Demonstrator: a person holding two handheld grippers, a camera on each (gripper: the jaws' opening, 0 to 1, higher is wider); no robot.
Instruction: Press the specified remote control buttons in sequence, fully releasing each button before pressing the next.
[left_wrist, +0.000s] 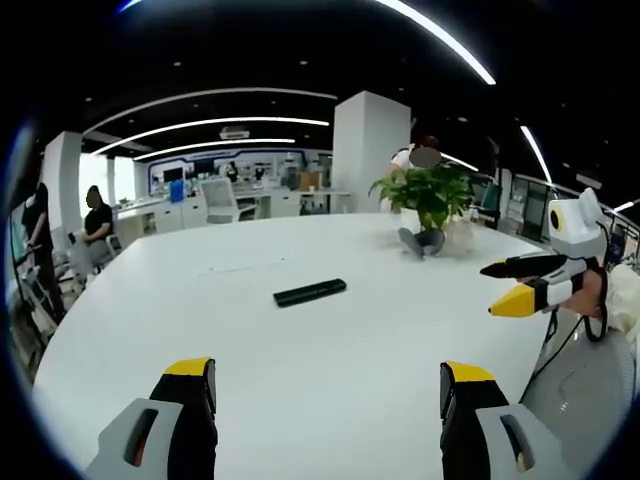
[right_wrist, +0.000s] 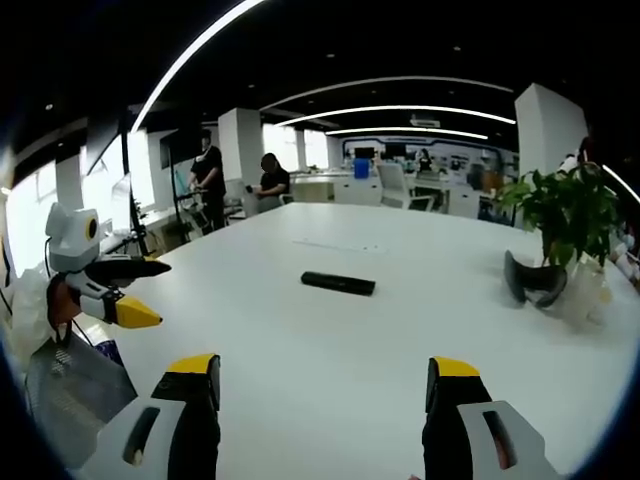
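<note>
A black remote control lies flat on the white table, out ahead of both grippers and touched by neither. In the right gripper view the remote sits near the table's middle. My left gripper is open, with bare table between its yellow-tipped jaws. My right gripper is open too, nothing between its jaws. The right gripper enters the left gripper view from the right, held above the table edge. The left gripper shows at the left of the right gripper view.
A potted green plant stands at the table's far side with a dark object at its foot; the plant is at the right in the right gripper view. People sit and stand at desks beyond. A white pillar rises behind.
</note>
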